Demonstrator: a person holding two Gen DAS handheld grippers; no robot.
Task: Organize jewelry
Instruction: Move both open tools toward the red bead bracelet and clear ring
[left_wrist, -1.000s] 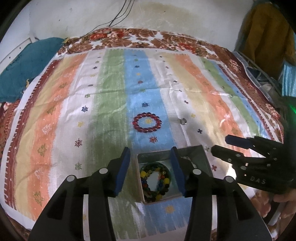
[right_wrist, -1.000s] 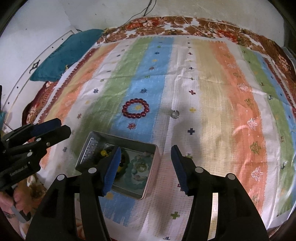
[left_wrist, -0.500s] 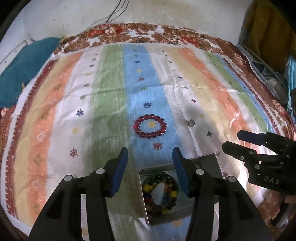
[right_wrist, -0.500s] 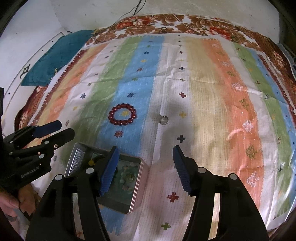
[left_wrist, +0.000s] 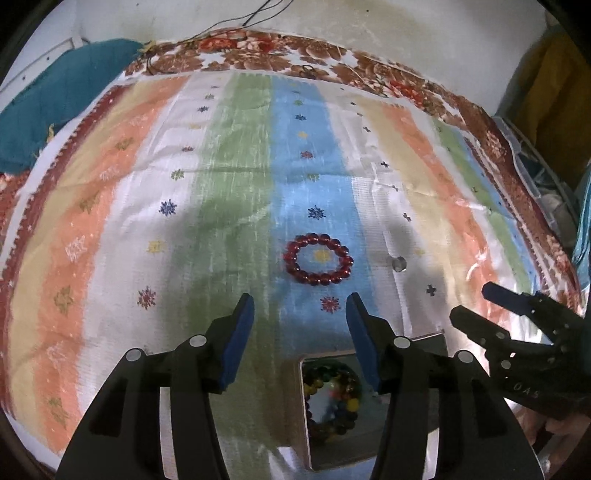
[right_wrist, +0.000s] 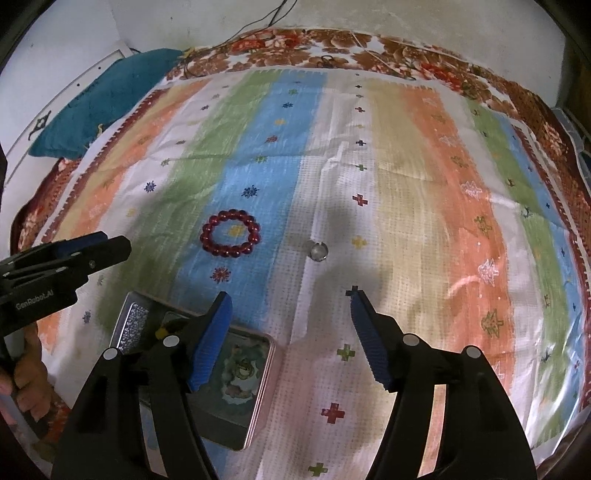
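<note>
A striped cloth (left_wrist: 229, 206) is spread flat over the whole work surface, and everything of the task lies on it. Nearest the camera in the left wrist view, an open metal tin (left_wrist: 369, 452) is seen, with a multicoloured bead bracelet (left_wrist: 332, 398) coiled inside it.

The left gripper (left_wrist: 301, 306) is held with its jaws apart and nothing between them; they have just been opening. The right gripper (right_wrist: 290, 304) is likewise spread and empty, its jaws also having just been opening.

The red bead bracelet (left_wrist: 318, 259) lies flat on the blue stripe, just ahead of the left gripper's fingertips and almost centred between them; in the right wrist view it (right_wrist: 231, 238) is set off to the left of that gripper's line. The left hand is therefore judged the nearer. As a closed ring it has no long axis and points no way, so no turn of the wrist is called for.

The small clear ring (right_wrist: 318, 251) lies near, to the right of the bracelet, ahead of the right gripper and roughly on its line.
</note>
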